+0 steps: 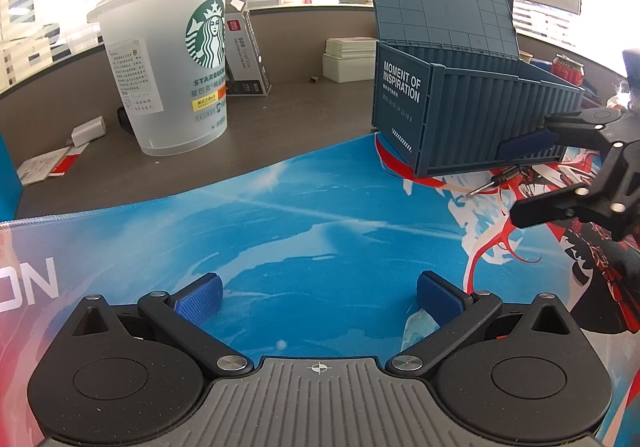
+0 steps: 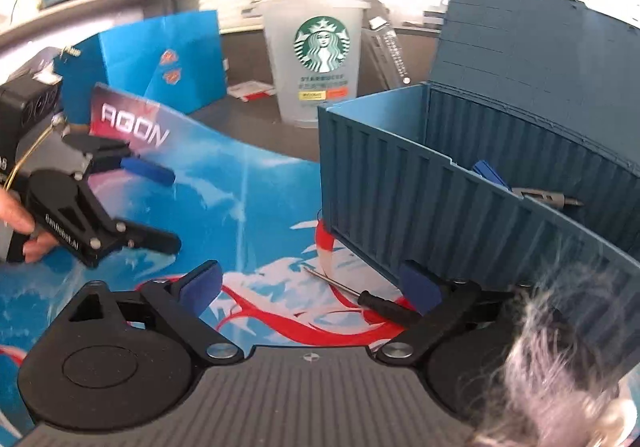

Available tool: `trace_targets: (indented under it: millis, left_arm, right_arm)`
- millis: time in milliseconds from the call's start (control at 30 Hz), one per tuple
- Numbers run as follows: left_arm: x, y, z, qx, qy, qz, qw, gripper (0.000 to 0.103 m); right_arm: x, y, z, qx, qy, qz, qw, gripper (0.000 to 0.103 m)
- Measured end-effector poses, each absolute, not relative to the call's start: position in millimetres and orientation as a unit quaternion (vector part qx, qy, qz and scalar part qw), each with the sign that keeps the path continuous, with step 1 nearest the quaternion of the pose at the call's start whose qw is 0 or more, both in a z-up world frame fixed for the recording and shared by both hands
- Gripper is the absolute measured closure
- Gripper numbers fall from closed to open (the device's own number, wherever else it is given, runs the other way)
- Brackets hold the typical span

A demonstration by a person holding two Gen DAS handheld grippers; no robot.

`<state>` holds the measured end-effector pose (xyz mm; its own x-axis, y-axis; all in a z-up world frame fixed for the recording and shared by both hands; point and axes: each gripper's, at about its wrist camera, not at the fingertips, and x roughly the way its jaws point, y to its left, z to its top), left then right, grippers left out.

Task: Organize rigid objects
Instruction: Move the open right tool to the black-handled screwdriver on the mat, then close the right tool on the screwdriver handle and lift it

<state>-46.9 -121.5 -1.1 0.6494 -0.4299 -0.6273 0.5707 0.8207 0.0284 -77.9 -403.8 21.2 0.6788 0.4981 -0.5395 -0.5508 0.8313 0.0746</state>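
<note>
Plainly, both the left tool (image 1: 318, 297) and right tool (image 2: 308, 283) gape empty; slim black-handled screwdriver (image 2: 360, 295) lies beside blue container box (image 2: 420, 207).

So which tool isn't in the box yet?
The black-handled screwdriver, lying on the blue mat beside the blue container box. The other tool already lies inside it.

Two wrist fisheyes, low over the worktop (image 1: 280, 119)

Left looks across the mat toward the blue container box (image 1: 472, 115); right sits close beside it. Both share box, cup (image 2: 320, 59) and mat.
</note>
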Motion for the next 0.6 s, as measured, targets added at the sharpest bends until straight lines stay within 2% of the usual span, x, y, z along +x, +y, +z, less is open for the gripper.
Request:
trace_targets:
  millis: [233, 400, 467, 500, 533, 567, 600]
  left_arm:
    - [-46.8, -121.4, -1.2, 0.112, 0.314, -0.277, 0.901, 0.0]
    - [-47.0, -121.5, -1.1, 0.112, 0.313, -0.277, 0.901, 0.0]
    - [-46.9, -121.4, -1.2, 0.112, 0.313, -0.277, 0.901, 0.0]
    - [-47.0, -121.5, -1.1, 0.112, 0.314, -0.277, 0.901, 0.0]
    - [-46.9, -121.5, -1.2, 0.112, 0.313, -0.277, 0.901, 0.0]
    - [-46.8, -121.4, -1.2, 0.112, 0.313, -0.277, 0.901, 0.0]
    - [-47.0, -121.5, -1.1, 0.112, 0.313, -0.277, 0.901, 0.0]
  right_arm:
    - [-74.3, -396.4, 11.6, -0.035, 0.318, 0.238, 0.917, 0.0]
    - [-90.5, -396.4, 18.7, -0.007, 0.343, 0.28, 0.897, 0.0]
    - [-94.9, -396.3, 16.0, -0.031, 0.339, 0.263, 0.903, 0.005]
    - [-97.6, -395.6, 16.0, -0.04, 0.336, 0.262, 0.904, 0.011]
    - [-99.7, -395.8, 16.8, -0.05, 0.334, 0.254, 0.906, 0.022]
    - [-101.4, -396.1, 18.1, -0.059, 0.334, 0.244, 0.909, 0.028]
    - [-102.3, -397.4, 19.4, -0.065, 0.335, 0.238, 0.91, 0.04]
